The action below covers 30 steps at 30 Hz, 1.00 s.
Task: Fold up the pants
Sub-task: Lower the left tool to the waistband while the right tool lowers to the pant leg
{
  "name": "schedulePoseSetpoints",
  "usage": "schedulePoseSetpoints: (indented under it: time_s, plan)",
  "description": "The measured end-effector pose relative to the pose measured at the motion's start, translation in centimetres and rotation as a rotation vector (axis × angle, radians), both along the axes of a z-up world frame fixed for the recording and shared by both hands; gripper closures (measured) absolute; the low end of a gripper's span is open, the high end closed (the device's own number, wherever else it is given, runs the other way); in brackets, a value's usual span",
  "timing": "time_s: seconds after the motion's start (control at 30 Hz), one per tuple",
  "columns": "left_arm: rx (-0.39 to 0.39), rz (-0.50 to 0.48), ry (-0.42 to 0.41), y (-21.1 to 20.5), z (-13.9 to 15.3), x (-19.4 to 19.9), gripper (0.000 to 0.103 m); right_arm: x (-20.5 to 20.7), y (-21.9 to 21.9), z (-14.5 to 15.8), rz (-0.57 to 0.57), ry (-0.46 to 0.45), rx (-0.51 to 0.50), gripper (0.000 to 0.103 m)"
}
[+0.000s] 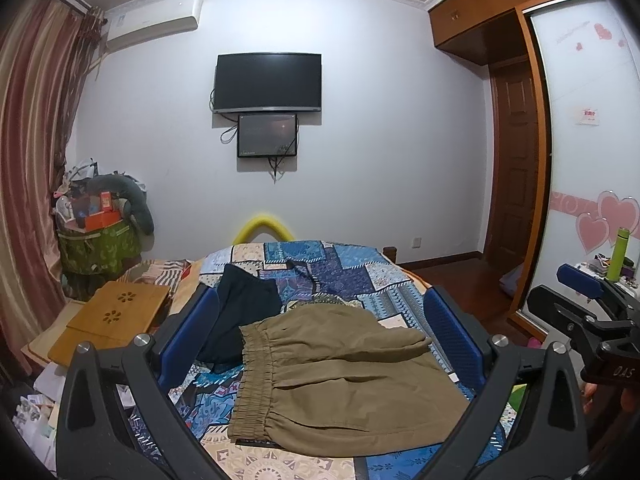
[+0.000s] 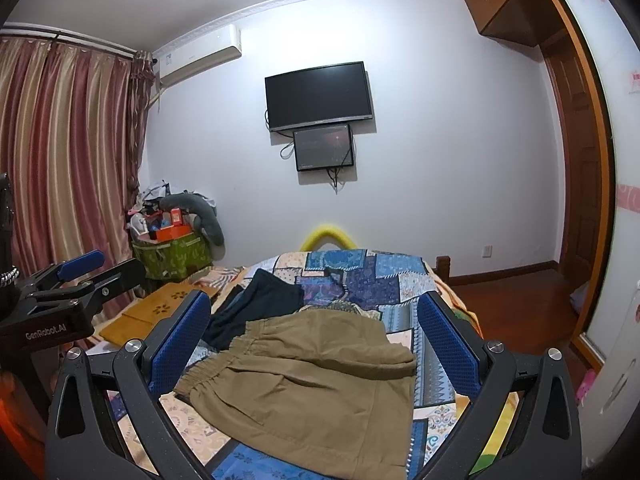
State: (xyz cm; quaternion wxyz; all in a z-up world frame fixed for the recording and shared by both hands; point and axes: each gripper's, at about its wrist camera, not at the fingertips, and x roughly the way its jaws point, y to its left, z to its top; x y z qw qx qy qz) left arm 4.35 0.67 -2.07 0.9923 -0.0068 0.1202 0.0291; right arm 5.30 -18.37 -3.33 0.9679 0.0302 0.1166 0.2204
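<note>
Olive-khaki elastic-waist cotton pants (image 1: 344, 376): bunched on patchwork blue bedspread (image 1: 344, 268), waistband at nine o'clock. Left gripper (image 1: 320, 344) and right gripper (image 2: 316, 348): fingers spread wide, holding nothing. Step: pre-grasp. Next: pinch waistband corners, flatten.

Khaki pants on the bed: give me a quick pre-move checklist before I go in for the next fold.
1. Left gripper open, holding nothing: ok.
2. Right gripper open, holding nothing: ok.
3. Khaki pants lying on the patchwork bedspread, in both views: ok.
4. Elastic waistband visible and uncovered: ok.
5. Dark garment touching the pants near the waistband: not ok.
6. Pants' near edge in view: cannot tell, gripper bodies hide it.
</note>
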Motion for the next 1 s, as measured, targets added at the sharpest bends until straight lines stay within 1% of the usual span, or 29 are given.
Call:
schedulePoseSetpoints:
  time_s: [0.13, 0.37, 0.4, 0.5, 0.67, 0.73, 0.77, 0.8, 0.93, 1.0]
  plan:
    - [-0.016, 0.010, 0.039, 0.9, -0.8, 1.7, 0.000, 1.3, 0.0, -1.1, -0.009, 0.034, -0.010, 0.000]
    - [-0.057, 0.039, 0.163, 3.2, -3.7, 6.8, 0.000, 5.1, -0.4, -4.0, -0.035, 0.136, -0.034, 0.000]
    - [-0.067, 0.044, 0.191, 3.7, -4.3, 7.8, 0.000, 6.1, -0.5, -4.9, -0.037, 0.167, -0.038, 0.000]
    - [-0.091, 0.045, 0.269, 5.1, -6.4, 10.5, 0.000, 7.9, -0.7, -6.4, -0.048, 0.218, -0.051, 0.000]
    - [-0.083, 0.081, 0.405, 7.9, -9.9, 15.0, 0.000, 11.7, -1.3, -9.8, -0.063, 0.325, -0.131, 0.000]
    - [-0.084, 0.088, 0.471, 9.1, -11.3, 17.0, 0.000, 13.0, -1.5, -11.0, -0.060, 0.365, -0.168, 0.001]
    - [-0.087, 0.090, 0.517, 10.0, -12.3, 18.3, 0.000, 13.4, -1.6, -11.5, -0.056, 0.383, -0.183, 0.001]
    - [-0.088, 0.091, 0.542, 10.5, -12.9, 19.0, 0.000, 14.3, -1.7, -12.4, -0.048, 0.411, -0.197, 0.001]
    - [-0.067, 0.092, 0.643, 12.4, -15.5, 22.3, 0.000, 17.0, -2.1, -14.5, -0.020, 0.511, -0.220, 0.001]
    - [-0.075, 0.076, 0.706, 13.2, -17.0, 23.9, 0.000, 18.5, -2.2, -15.7, -0.008, 0.554, -0.224, 0.001]
